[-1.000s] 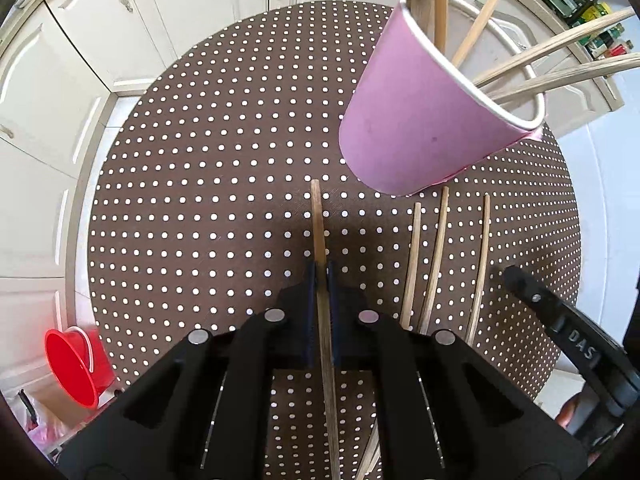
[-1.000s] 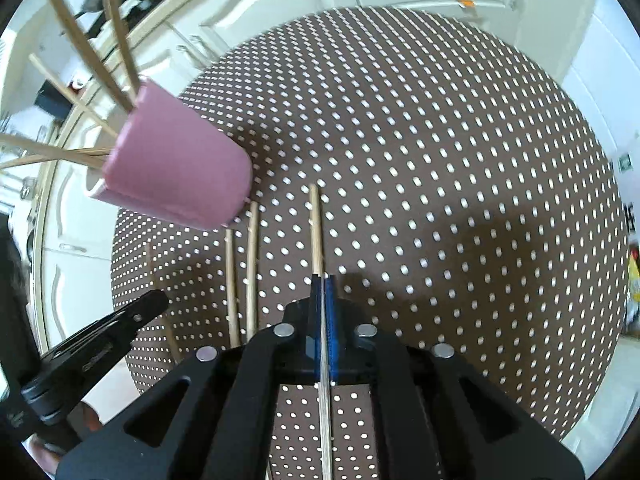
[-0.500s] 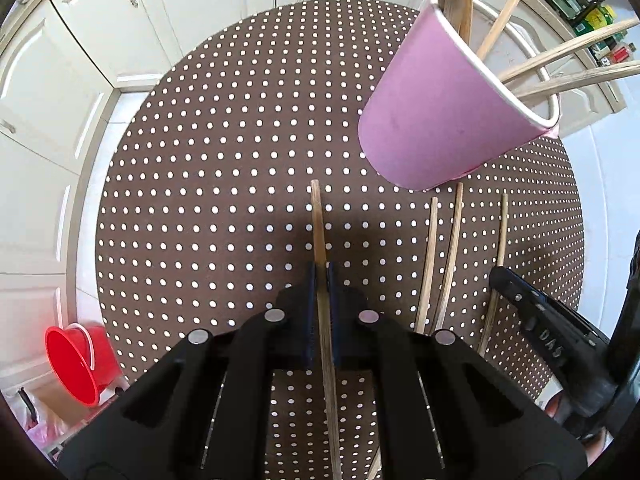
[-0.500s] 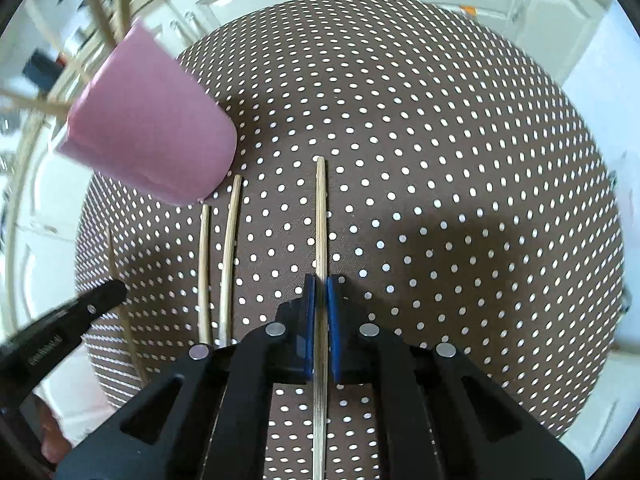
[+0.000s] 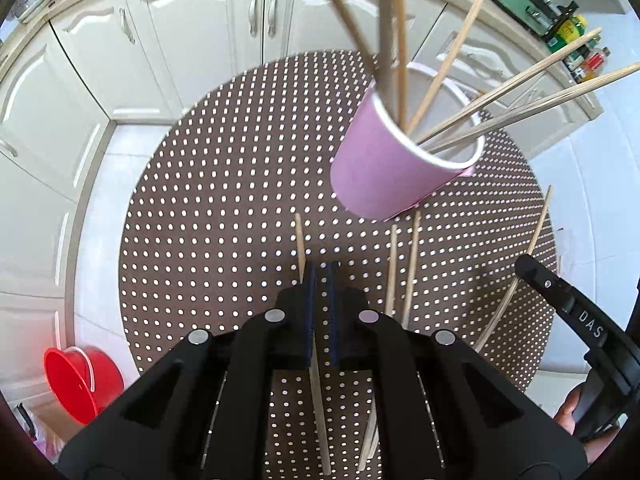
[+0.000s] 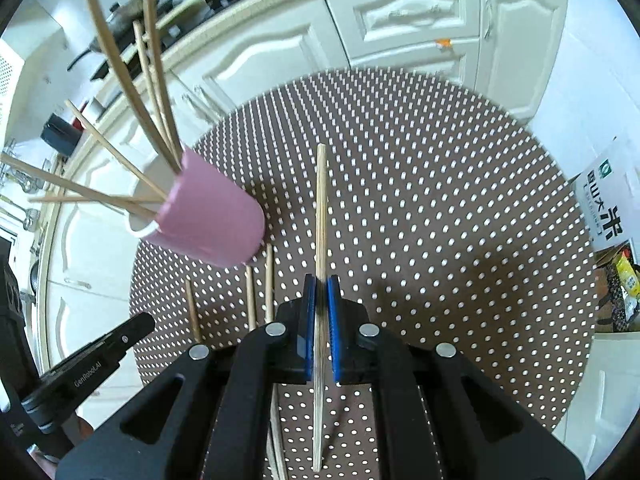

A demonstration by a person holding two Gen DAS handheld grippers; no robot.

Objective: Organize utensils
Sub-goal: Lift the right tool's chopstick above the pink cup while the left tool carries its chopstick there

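Both tongs are clamped — the left gripper point(image 5: 320, 270) and right gripper point(image 6: 321, 282) each pinch a chopstick point(image 6: 321, 208) — pink cup point(image 5: 394, 160) just ahead.

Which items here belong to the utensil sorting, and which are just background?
Job: pink cup holding chopsticks; loose chopsticks on table; chopstick in left gripper; chopstick in right gripper.
Background: red bucket; white cabinets; printed box.
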